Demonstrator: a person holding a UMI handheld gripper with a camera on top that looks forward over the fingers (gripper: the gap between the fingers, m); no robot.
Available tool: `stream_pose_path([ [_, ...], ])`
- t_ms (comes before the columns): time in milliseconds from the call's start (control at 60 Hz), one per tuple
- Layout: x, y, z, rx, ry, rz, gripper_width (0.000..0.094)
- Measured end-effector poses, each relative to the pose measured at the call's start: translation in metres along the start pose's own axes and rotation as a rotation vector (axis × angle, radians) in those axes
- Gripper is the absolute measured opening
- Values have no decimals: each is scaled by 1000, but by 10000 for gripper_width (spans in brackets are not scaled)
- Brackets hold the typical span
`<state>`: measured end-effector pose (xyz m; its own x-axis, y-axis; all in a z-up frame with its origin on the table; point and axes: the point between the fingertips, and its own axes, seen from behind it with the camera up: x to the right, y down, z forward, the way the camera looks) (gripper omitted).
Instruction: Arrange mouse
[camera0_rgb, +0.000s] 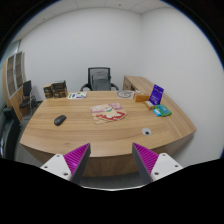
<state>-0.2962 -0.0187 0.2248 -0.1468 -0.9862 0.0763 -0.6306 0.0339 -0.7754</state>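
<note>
A small dark mouse lies on the left part of a large wooden table. My gripper is well back from the table's near edge, far from the mouse, which lies beyond and left of the left finger. The fingers stand wide apart with nothing between them; the gripper is open and empty.
A pink and white mat or paper lies at the table's middle. A purple upright item and a teal thing stand at the right. A black office chair sits behind the table. Boxes stand at the far left.
</note>
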Motion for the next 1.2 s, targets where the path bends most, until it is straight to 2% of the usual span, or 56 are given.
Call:
stream_pose_path([
  [283, -37, 10, 18, 11, -29, 0, 869],
  [883, -198, 20, 53, 5, -128, -47, 868],
  [1200, -280, 25, 100, 13, -155, -30, 868],
])
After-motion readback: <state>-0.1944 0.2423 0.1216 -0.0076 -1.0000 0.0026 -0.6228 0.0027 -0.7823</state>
